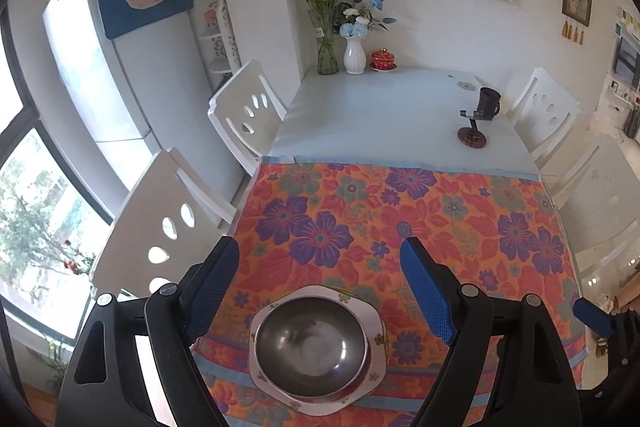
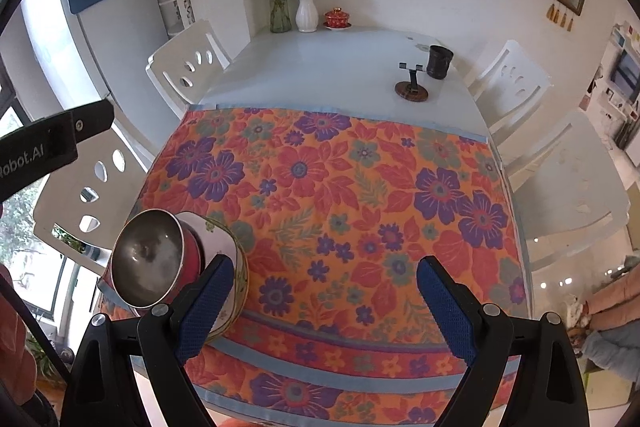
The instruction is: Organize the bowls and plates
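Note:
A steel bowl (image 1: pixel 311 347) with a red outer wall sits on a white, flower-edged plate (image 1: pixel 376 343) on the floral tablecloth, near the table's front edge. My left gripper (image 1: pixel 320 259) is open and empty, held above the bowl and plate, with its blue pads on either side. In the right wrist view the bowl (image 2: pixel 146 263) and plate (image 2: pixel 224 247) lie at the lower left. My right gripper (image 2: pixel 324 275) is open and empty, to the right of them, its left pad (image 2: pixel 204 307) overlapping the plate's edge in view.
The floral cloth (image 2: pixel 340 195) covers the near half of the table. At the far end stand a glass vase (image 1: pixel 327 51), a white vase (image 1: pixel 354 55), a red lidded cup (image 1: pixel 383 59), a dark mug (image 1: pixel 488 103) and a small stand (image 1: pixel 472 135). White chairs (image 1: pixel 244 111) line both sides.

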Motion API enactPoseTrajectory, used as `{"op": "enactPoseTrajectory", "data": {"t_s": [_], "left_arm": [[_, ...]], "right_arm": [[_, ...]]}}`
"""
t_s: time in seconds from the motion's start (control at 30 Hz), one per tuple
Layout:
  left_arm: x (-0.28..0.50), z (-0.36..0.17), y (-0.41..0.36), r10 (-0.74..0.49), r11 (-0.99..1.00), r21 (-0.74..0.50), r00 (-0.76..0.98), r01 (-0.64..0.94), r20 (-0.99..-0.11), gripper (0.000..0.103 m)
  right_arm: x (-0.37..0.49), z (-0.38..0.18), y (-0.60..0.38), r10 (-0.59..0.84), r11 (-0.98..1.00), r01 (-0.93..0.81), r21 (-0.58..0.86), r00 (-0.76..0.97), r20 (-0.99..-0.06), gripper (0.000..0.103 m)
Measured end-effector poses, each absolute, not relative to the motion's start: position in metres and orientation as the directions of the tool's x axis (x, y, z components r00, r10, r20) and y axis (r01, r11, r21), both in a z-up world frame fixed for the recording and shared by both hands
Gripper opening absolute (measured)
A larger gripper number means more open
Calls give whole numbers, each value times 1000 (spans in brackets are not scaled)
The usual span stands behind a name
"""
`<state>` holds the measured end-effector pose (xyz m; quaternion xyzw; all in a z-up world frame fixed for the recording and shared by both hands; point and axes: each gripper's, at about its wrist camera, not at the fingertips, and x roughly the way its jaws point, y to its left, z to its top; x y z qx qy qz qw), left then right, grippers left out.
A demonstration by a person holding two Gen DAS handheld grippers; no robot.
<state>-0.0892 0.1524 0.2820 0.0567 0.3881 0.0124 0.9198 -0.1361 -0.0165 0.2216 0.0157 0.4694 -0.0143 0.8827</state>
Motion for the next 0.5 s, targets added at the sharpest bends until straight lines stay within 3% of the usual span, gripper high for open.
{"op": "enactPoseTrajectory", "data": {"t_s": [0.43,0.5], "left_arm": [[-106,264,118,117,990,136,666,-24,-736,82],[-110,260,116,79,994,106,663,1,-744,82]], "right_arm": [[-135,209,-52,11,1000,0,12,542,-840,91],[-135,207,-55,24,1000,-13,20,539,-842,91]]}}
